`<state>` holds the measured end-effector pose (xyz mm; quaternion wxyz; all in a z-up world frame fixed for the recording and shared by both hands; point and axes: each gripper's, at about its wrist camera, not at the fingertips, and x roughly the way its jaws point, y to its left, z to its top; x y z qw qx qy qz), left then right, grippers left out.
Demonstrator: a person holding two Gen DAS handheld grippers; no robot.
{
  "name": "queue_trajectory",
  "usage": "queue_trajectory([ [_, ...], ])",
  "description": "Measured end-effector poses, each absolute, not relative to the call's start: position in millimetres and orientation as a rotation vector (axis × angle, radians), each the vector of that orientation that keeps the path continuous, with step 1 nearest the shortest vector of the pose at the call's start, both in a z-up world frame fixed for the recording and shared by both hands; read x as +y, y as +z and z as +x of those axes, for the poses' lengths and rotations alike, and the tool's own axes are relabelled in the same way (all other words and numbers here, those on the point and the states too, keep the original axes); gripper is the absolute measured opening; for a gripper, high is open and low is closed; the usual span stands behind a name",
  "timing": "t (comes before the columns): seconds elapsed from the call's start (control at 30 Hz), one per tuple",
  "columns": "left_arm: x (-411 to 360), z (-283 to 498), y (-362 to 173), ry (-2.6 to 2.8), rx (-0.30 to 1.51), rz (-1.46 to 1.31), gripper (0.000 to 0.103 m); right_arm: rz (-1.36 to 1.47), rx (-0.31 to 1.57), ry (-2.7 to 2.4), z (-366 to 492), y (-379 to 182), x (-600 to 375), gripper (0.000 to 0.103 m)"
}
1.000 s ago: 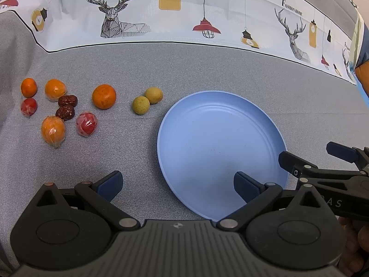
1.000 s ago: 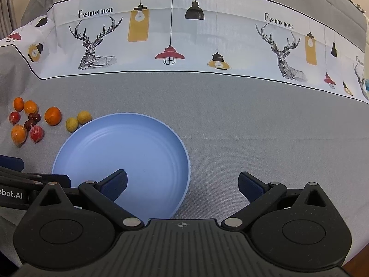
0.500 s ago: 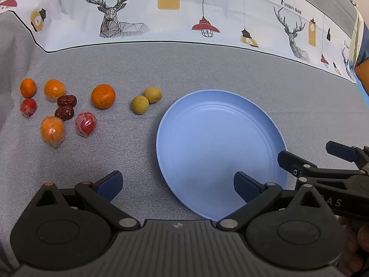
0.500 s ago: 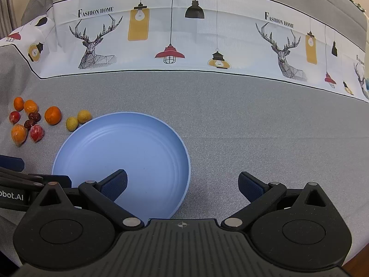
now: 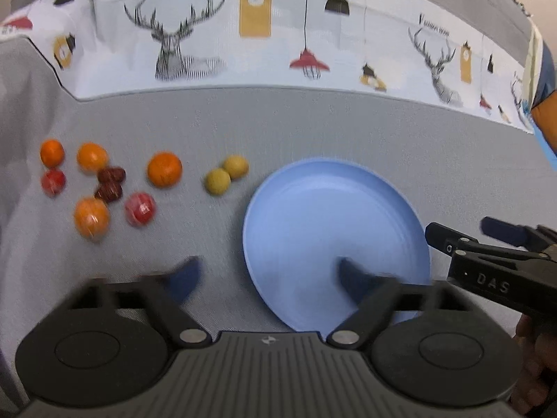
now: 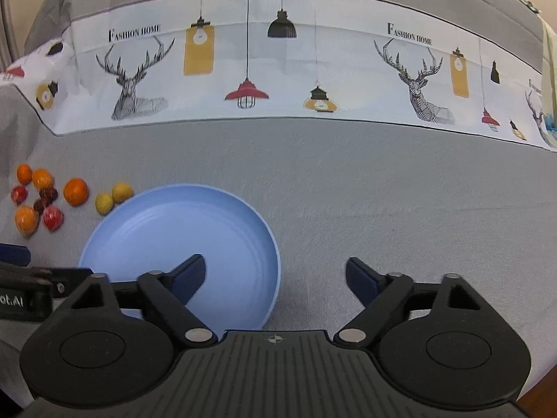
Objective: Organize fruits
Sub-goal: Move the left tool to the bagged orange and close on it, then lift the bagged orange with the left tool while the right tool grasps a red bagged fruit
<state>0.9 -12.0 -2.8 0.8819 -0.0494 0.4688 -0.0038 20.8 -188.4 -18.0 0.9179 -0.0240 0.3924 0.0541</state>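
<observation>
On the grey cloth (image 6: 348, 181), both empty hand-held grippers, left (image 5: 268, 278) blurred, right (image 6: 275, 275), have just been closing.

Cloth band (image 6: 278, 69), eleven and one o'clock: read "FASHION HOME".
Right gripper (image 5: 494, 284), three o'clock: showed "DAS".
Left gripper (image 6: 14, 301), nine o'clock: showed "ot.AI".

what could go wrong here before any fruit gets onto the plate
1. The dark red dates touch each other and an orange fruit; a grab there may knock neighbours rolling.
2. The two yellow-green fruits touch, so picking one may push the other.
3. Both grippers, left and right, jaws just narrowed on nothing, hover close over the blue plate and might bump.
</observation>
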Motion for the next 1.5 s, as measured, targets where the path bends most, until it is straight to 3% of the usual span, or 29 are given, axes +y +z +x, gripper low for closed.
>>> queue_trajectory([
  [0.03,-8,0,0,-0.018,0.977,-0.113,0.054,-0.039,0.802,0.113,21,-16,-188,0.07],
  [0.1,2,2,10,-0.053,0.987,-0.146,0.023,-0.01,0.791,0.118,23,-13,-187,0.058],
  [0.17,13,4,25,-0.081,0.952,-0.147,0.019,0.024,0.779,0.13,24,-10,-184,0.05],
  [0.37,65,16,51,-0.054,0.807,-0.092,0.019,0.082,0.733,0.22,24,2,-160,0.045],
  [0.53,128,19,4,0.098,0.928,-0.265,0.019,0.079,0.704,0.309,23,11,-129,0.046],
  [0.83,195,11,-6,0.264,0.951,-0.535,0.021,0.054,0.715,0.383,27,6,-81,0.046],
  [1.0,204,17,-11,0.299,0.964,-0.587,0.038,0.027,0.739,0.431,32,-2,-60,0.046],
  [1.3,188,32,-18,0.258,1.001,-0.555,0.051,-0.038,0.769,0.505,59,-21,-18,0.047],
  [1.5,185,37,-22,0.265,1.018,-0.54,0.051,-0.057,0.799,0.562,73,-36,12,0.055],
])
